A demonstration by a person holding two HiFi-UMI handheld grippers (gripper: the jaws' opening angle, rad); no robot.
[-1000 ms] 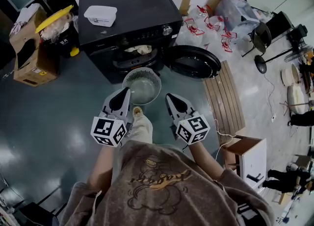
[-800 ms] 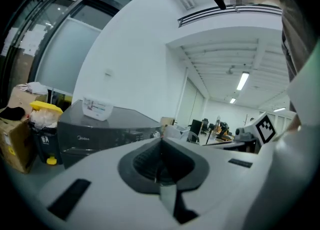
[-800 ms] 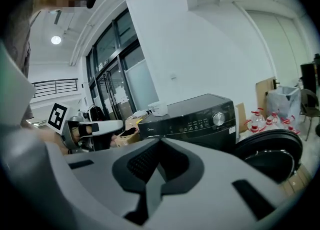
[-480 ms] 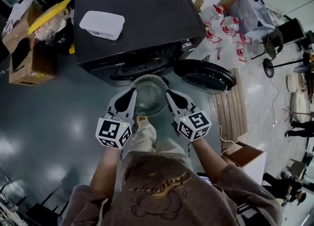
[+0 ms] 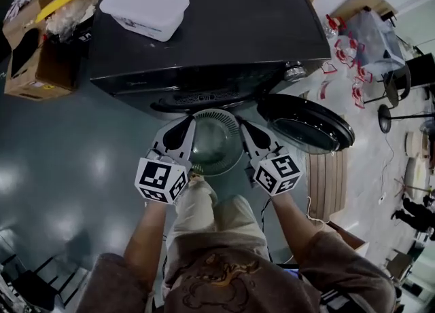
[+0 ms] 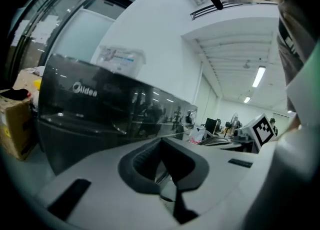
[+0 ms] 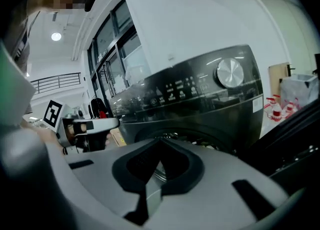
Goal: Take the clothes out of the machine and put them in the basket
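Observation:
A black front-loading washing machine (image 5: pixel 204 26) fills the top of the head view, its round door (image 5: pixel 309 125) swung open to the right. A round pale basket (image 5: pixel 214 143) stands on the floor right in front of it. My left gripper (image 5: pixel 185 123) is at the basket's left rim and my right gripper (image 5: pixel 243 125) at its right rim. Both are shut with nothing between their jaws and point at the machine's front. The right gripper view shows the control panel (image 7: pixel 200 94) and the drum opening's upper edge (image 7: pixel 175 136). No clothes are visible; the machine's top hides the drum from above.
A white plastic box (image 5: pixel 144 9) lies on the machine's top. A cardboard box (image 5: pixel 34 43) stands on the floor to the left. A wooden slatted panel (image 5: pixel 326 182) and bags with red handles (image 5: pixel 353 67) are to the right. The person's leg (image 5: pixel 197 203) is just behind the basket.
Both grippers have come forward and down toward the machine's front and now flank the basket. The head has moved over the machine, so the drum opening and its clothes have gone out of sight.

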